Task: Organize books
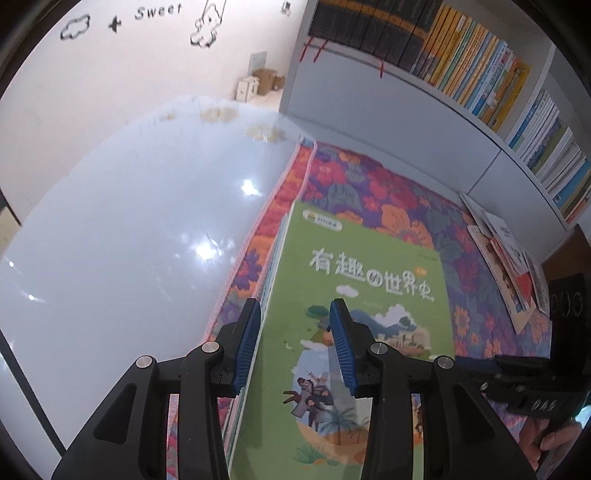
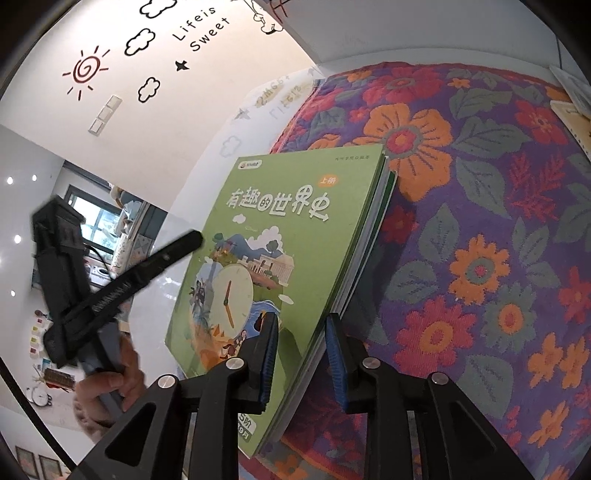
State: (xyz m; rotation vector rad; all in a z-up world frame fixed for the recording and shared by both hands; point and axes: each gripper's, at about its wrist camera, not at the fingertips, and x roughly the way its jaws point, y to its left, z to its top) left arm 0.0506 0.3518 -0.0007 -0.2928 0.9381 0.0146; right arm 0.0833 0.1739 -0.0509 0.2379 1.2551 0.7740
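Green book between both tongs — the sorting looks far from finished.

Nearest, the left tongs (image 1: 295,347) stand open astride the spine edge of the green book (image 1: 354,314), not pinching it; the right tongs (image 2: 301,360) straddle its lower edge with a gap still showing, so gripping seems not yet done. The book sits tilted over the flowered cloth (image 2: 480,229) on the table, its cover reading 有趣的世界史, with 上册. Further off, loose picture books (image 1: 513,266) lie unshelved below the bookshelf (image 1: 461,62) — already well filled. The wall (image 2: 199,26) says "Life is Sweet".
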